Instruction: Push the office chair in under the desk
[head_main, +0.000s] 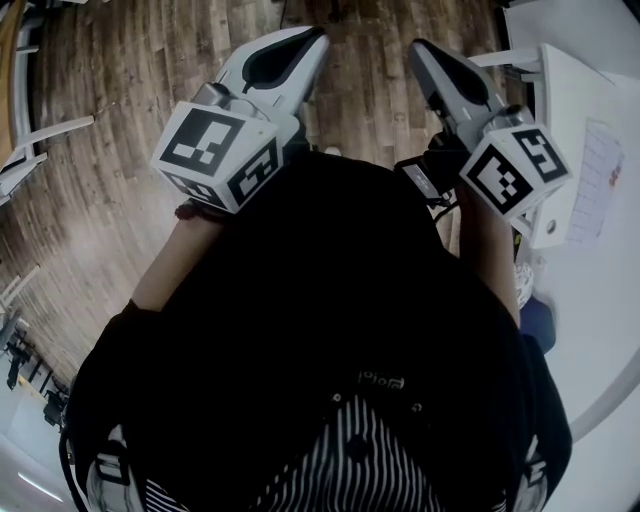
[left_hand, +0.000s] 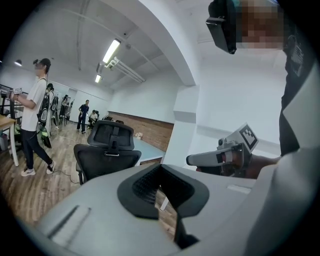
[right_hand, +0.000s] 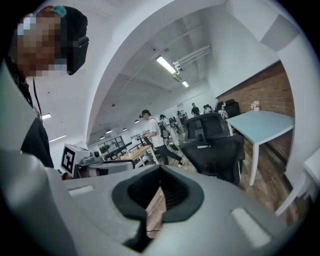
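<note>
A wooden floor (head_main: 130, 120) runs through a bright open office, where a person (left_hand: 34, 117) stands far off. The black mesh office chair (right_hand: 212, 145) stands on that floor beside a pale blue tabletop (right_hand: 262, 124), well ahead of both grippers and touching neither. The left gripper (head_main: 312, 42) and right gripper (head_main: 420, 50) are held out side by side, each with its jaws closed together on nothing.

You're in an open-plan office: mesh office chair (left_hand: 106, 150), pale desk (right_hand: 260, 125), wood-plank floor (head_main: 130, 90), ceiling strip lights (left_hand: 111, 51), people (left_hand: 35, 115) standing about.
</note>
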